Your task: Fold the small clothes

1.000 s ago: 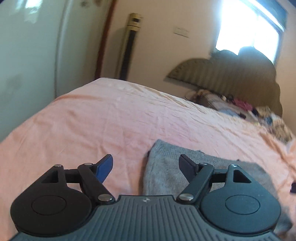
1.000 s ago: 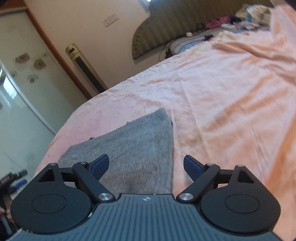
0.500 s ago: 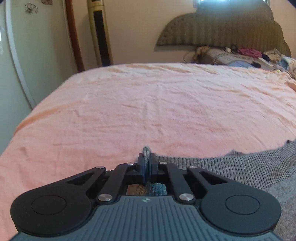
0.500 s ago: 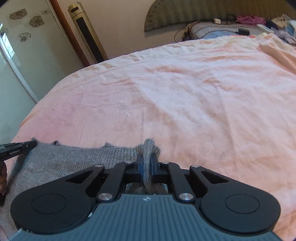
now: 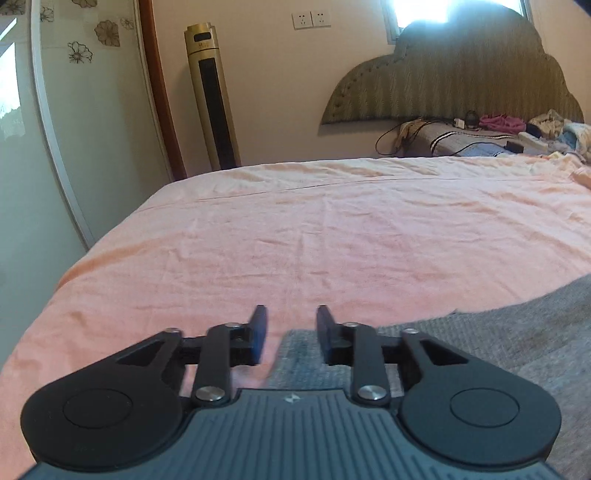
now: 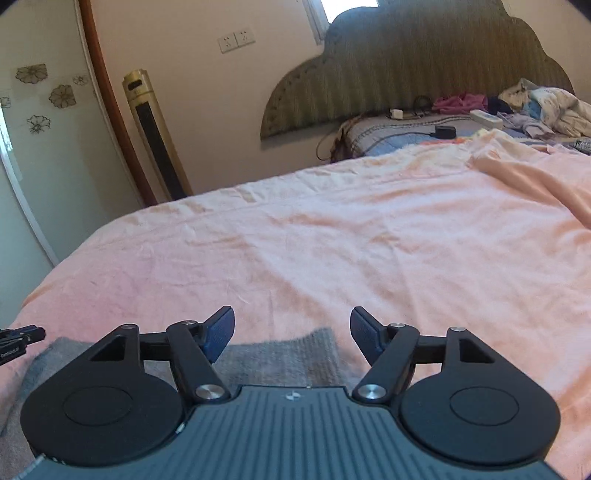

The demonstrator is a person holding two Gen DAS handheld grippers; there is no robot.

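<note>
Near the bed's front edge lies your grey knit garment [image 5: 517, 332] on the pink sheet [image 5: 332, 229]. Your left gripper [image 5: 290, 334] hovers over its left corner, fingers apart; your right gripper [image 6: 291, 332] gapes wider above its right edge.

Ribbed grey knit garment [image 5: 517, 332] on wrinkled, seemingly cotton pink sheet [image 5: 332, 240].

A bed [image 5: 332, 236] under a pink sheet meets a scalloped green headboard [image 5: 461, 85]. A gold tower fan [image 5: 212, 96] stands against the cream wall [image 5: 266, 92]; window [image 5: 421, 9] glare above.
</note>
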